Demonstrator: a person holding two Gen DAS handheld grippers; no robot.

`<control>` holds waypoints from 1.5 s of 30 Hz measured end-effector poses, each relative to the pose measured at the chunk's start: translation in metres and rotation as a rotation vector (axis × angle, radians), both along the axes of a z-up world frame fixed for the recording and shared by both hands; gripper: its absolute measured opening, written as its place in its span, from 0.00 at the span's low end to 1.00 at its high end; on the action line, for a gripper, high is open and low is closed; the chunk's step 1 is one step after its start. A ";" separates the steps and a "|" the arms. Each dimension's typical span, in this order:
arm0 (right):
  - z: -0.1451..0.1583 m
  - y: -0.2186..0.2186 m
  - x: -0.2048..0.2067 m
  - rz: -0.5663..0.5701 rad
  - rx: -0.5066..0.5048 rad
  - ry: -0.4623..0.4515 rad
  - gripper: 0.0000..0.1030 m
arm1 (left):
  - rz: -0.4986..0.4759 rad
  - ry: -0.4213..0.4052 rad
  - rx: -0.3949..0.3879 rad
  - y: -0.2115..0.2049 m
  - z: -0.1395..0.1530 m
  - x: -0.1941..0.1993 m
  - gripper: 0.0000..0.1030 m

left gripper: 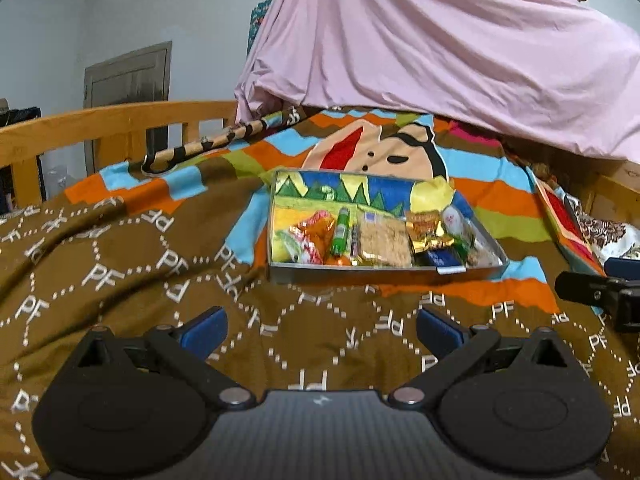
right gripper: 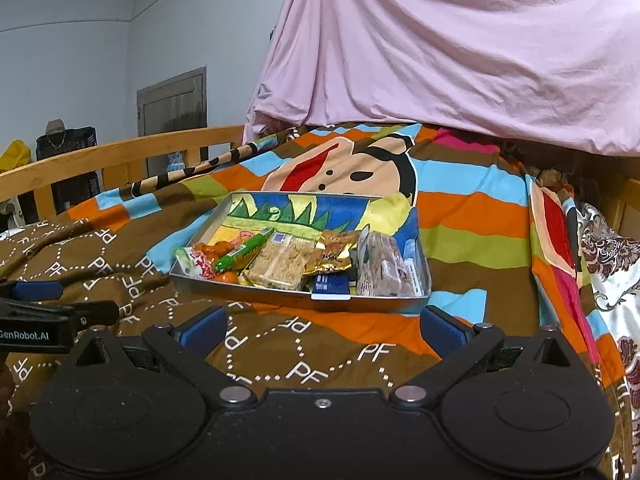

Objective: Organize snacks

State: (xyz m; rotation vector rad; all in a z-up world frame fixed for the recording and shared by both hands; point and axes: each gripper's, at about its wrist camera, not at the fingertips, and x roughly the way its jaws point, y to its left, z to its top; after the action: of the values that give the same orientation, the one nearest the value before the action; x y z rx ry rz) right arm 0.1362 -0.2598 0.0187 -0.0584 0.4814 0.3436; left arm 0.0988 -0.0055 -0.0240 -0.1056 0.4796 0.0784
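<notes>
A shallow metal tray (left gripper: 280, 272) (right gripper: 424, 276) with a painted bottom lies on the bedspread, its near half filled with several snacks: a green tube (left gripper: 342, 232) (right gripper: 244, 254), a pale cracker pack (left gripper: 384, 240) (right gripper: 280, 264), a gold packet (left gripper: 430, 232) (right gripper: 334, 254) and a clear bag of brown bars (right gripper: 380, 268). My left gripper (left gripper: 322, 330) hovers open over the brown cloth, short of the tray, nothing between its blue pads. My right gripper (right gripper: 322, 330) is open too, just before the tray's front rim, and empty.
A brown and striped bedspread (left gripper: 120, 264) covers the bed. A wooden bed rail (left gripper: 100, 120) runs along the left. A pink sheet (left gripper: 460, 48) hangs behind the tray. A striped stick (left gripper: 208, 144) lies by the rail. Patterned cloth (right gripper: 608, 264) bunches at the right.
</notes>
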 end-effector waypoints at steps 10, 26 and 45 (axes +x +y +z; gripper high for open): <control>-0.011 0.001 0.000 0.017 -0.003 0.048 0.99 | -0.002 0.058 0.011 -0.003 -0.012 -0.005 1.00; -0.019 0.001 0.000 0.026 0.003 0.084 0.99 | -0.005 0.073 0.025 -0.005 -0.014 -0.005 1.00; -0.019 0.002 0.000 0.028 0.000 0.086 0.99 | 0.002 0.089 0.019 -0.003 -0.018 -0.007 1.00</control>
State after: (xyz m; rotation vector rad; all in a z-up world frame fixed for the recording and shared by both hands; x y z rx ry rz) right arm 0.1366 -0.2583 -0.0004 -0.0502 0.5658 0.3748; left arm 0.0921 -0.0086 -0.0416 -0.0840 0.5674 0.0897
